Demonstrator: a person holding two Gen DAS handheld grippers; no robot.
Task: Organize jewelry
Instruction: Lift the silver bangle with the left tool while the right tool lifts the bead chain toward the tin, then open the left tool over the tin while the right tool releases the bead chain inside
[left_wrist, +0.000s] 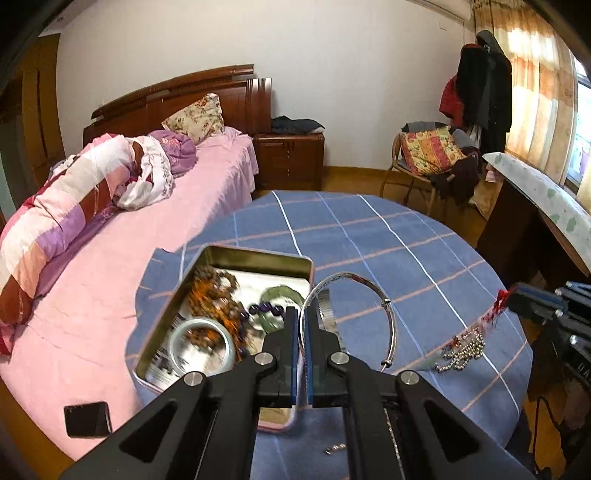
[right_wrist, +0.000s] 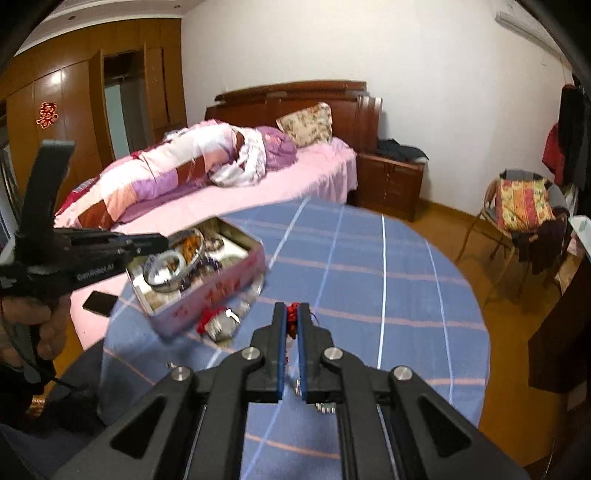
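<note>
**Both grippers loaded, tin waiting for the pieces**

My left gripper (left_wrist: 303, 325) has its fingers pressed together on the thin silver bangle (left_wrist: 369, 291), pinched at its edge so the hoop swings free to the right of the jaws, clear of the tablecloth (left_wrist: 424, 236). I judge the edge grip keeps the loop open for dropping flat into the tin (left_wrist: 258, 254).

My right gripper (right_wrist: 291, 321) is clamped on the red cord (right_wrist: 293, 314) of a silver bead strand (left_wrist: 461, 352). In the left wrist view the beads trail below it and look to reach the cloth, though blur leaves that unsure. Holding by the cord end lets the strand hang straight, not bunched, I think.

The tin sits open near the table edge on the bed side, already holding a pale jade bangle (left_wrist: 201, 341), brown and orange beads (left_wrist: 214, 295), purple beads (left_wrist: 264, 308) and a green disc (left_wrist: 282, 295). Another red-and-silver piece (right_wrist: 218, 325) lies on the cloth just beside the tin's pink wall.

Writing: red characters on the tin's pink side, too blurred to read. White lettering on the left gripper's body, unreadable. A red paper ornament (right_wrist: 46, 114) on the wardrobe. Dark phone (left_wrist: 88, 419) on the bed, blank screen.
</note>
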